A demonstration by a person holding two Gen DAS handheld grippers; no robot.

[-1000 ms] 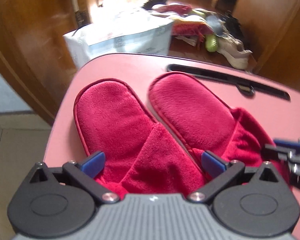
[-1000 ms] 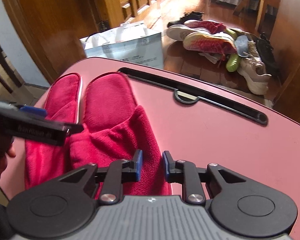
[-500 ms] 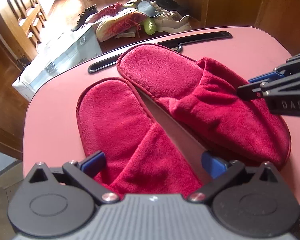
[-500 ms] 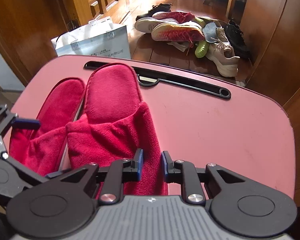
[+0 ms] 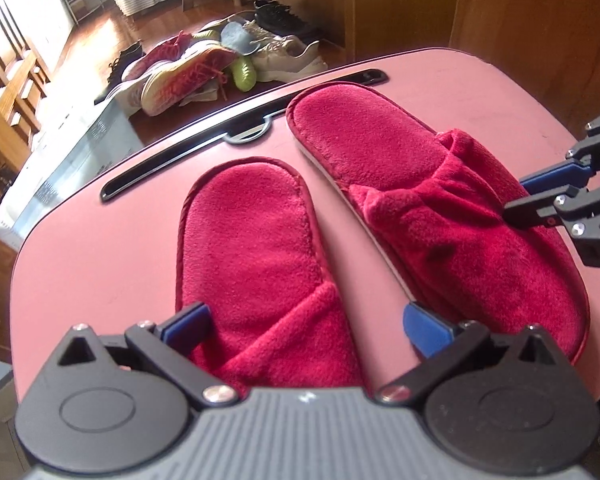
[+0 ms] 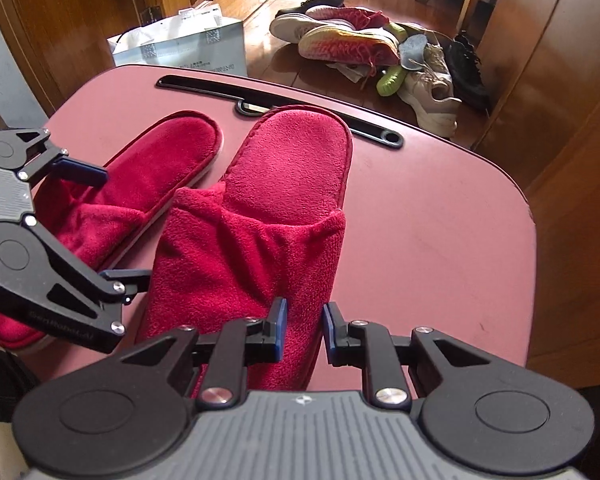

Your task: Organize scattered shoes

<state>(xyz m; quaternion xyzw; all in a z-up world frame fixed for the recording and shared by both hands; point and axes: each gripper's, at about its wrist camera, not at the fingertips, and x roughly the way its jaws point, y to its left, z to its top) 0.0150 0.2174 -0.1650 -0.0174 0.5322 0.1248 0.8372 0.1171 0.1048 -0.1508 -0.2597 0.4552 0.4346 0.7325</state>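
In the left wrist view, the left gripper [image 5: 304, 320] is held with jaws spread wide around the toe of the left slipper [image 5: 252, 248], which lies flat on the pink desk [image 5: 92, 248]. Since half a second ago, a strip of bare desk has opened between it and the right slipper [image 5: 440, 208].

In the right wrist view, the right gripper [image 6: 302, 330] is seen with jaws pinching the right slipper's toe fabric, as before. A pile of shoes [image 6: 380, 52] lies on the floor beyond.

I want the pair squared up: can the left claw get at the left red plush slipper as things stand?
Probably yes: the left claw is open astride the left red plush slipper, nothing between.
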